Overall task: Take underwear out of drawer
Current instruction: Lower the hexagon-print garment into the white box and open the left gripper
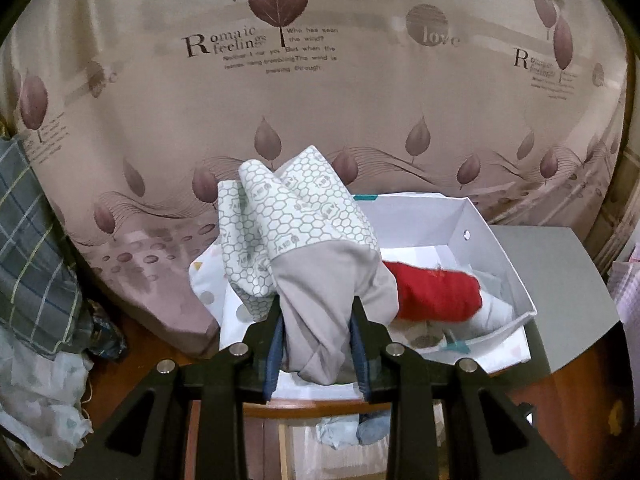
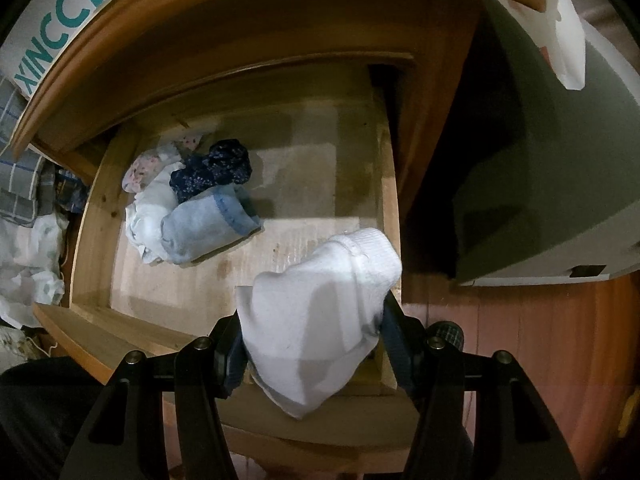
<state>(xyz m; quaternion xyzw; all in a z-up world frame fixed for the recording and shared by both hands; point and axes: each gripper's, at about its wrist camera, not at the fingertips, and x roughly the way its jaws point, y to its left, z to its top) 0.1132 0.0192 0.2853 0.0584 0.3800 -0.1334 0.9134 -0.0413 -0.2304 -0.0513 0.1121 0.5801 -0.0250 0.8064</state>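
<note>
My left gripper is shut on grey underwear with a honeycomb-print band and holds it up in front of a white box on the cabinet top. The box holds a red rolled garment and a white one. My right gripper is shut on a white garment and holds it above the open wooden drawer. In the drawer's back left lie a light blue piece, a dark blue speckled piece, a white piece and a pink floral piece.
A leaf-print curtain hangs behind the box. Plaid cloth and white fabric are piled at left. A grey box stands right of the cabinet. A shoebox sits on the cabinet top.
</note>
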